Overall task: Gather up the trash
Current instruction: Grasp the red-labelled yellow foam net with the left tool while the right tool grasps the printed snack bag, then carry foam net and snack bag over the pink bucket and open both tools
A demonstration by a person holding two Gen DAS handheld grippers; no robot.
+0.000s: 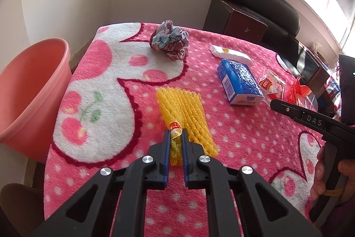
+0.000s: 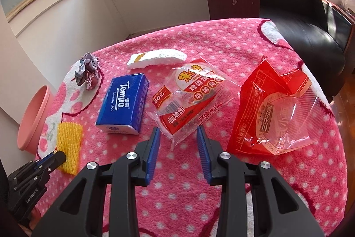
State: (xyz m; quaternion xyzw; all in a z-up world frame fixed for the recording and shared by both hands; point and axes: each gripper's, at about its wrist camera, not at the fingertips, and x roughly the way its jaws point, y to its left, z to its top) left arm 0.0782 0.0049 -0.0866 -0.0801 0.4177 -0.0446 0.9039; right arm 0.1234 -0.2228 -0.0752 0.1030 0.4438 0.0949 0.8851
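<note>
My left gripper (image 1: 176, 133) is shut on the near end of a yellow foam fruit net (image 1: 184, 112) lying on the pink blanket; it also shows in the right wrist view (image 2: 68, 143). My right gripper (image 2: 178, 133) is open, its fingers either side of the near corner of a clear and red snack wrapper (image 2: 188, 97). A larger red and clear bag (image 2: 275, 112) lies to its right. A crumpled paper ball (image 1: 169, 40), a white foam sleeve (image 1: 230, 54) and a blue Tempo tissue pack (image 1: 239, 81) lie further back.
A pink plastic basin (image 1: 28, 86) stands off the table's left edge. A dark brown box (image 1: 235, 19) and a black leather chair (image 1: 261, 6) stand behind the table. The blanket (image 1: 106, 86) covers the whole tabletop.
</note>
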